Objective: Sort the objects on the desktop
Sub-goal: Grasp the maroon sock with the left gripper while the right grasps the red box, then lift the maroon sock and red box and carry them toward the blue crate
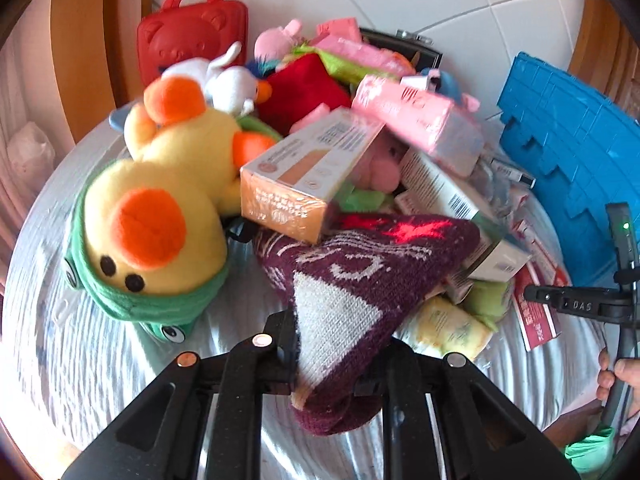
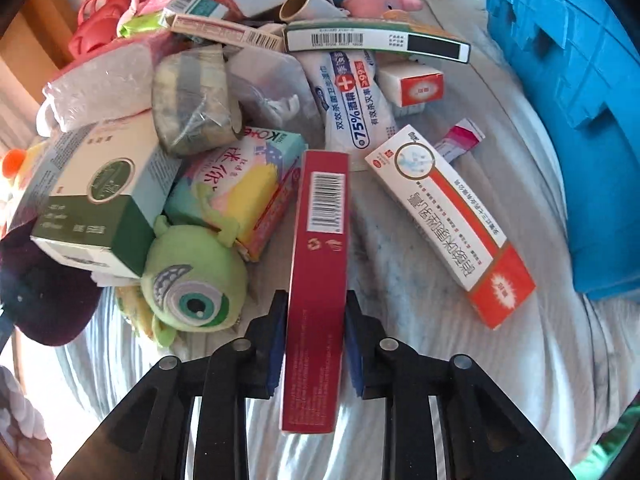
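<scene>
Black fingers of the left hand-held gripper [image 1: 340, 350] fill the bottom of the left wrist view, closed on a purple knitted hat [image 1: 360, 292] with white and red patterns. Its far end rests against the pile of objects. To its left lies a yellow duck toy [image 1: 160, 200] in a green hood, on a pale cloth-covered surface [image 1: 100, 360]. An orange box [image 1: 304, 176] leans over the hat's far end. Behind are pink packets, a red bear-shaped case [image 1: 192, 32] and, at right, a blue crate [image 1: 572, 152].

Seen from the right wrist, the right hand-held gripper [image 2: 316, 332] is clamped on a long red box [image 2: 320, 280] with a barcode, which points away from the camera. Just left sits a green one-eyed toy [image 2: 192, 288] beside a green and white box [image 2: 100, 200]. To the right lies a white and red box [image 2: 452, 224], apart from the held one. A packet of wipes [image 2: 352, 100] lies beyond.
</scene>
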`<state>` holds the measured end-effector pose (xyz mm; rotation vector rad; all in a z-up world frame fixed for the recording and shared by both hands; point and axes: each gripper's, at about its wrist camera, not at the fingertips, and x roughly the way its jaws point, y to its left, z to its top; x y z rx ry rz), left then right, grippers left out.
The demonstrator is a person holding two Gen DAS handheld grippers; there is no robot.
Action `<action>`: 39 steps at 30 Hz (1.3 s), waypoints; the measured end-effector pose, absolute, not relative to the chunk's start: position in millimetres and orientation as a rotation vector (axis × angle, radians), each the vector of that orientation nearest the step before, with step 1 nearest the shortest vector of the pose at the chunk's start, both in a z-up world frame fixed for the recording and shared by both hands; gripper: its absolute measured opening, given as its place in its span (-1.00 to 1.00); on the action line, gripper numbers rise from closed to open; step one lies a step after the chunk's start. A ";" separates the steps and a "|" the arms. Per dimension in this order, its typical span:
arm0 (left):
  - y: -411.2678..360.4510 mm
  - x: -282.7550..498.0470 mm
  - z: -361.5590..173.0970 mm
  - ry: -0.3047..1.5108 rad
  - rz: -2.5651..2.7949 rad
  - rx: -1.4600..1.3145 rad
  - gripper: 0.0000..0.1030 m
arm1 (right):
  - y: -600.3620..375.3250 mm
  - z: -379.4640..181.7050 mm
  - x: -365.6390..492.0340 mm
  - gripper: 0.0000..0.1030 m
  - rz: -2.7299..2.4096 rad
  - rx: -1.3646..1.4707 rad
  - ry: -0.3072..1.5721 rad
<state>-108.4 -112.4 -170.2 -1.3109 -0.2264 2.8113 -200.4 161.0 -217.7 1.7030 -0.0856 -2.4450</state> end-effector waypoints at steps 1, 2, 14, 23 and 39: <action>-108.3 -106.4 -159.3 -0.222 2.823 -1.292 -0.69 | 163.1 -214.1 -198.6 -0.53 -2.454 1.694 -0.090; -108.6 -109.5 -153.0 -0.213 2.836 -1.274 -0.69 | 165.2 -210.1 -196.7 -0.53 -2.464 1.684 -0.091; -118.0 -112.8 -67.9 -0.201 2.933 -1.006 -0.69 | 187.7 -134.4 -179.2 -0.53 -2.629 1.436 -0.098; -107.8 -111.7 -13.1 -0.160 3.033 -0.797 -0.69 | 193.2 -75.6 -168.4 -0.53 -2.731 1.185 -0.076; -79.8 -110.7 21.4 -0.133 3.062 -0.645 -0.69 | 212.0 14.4 -140.9 -0.53 -2.888 0.808 -0.052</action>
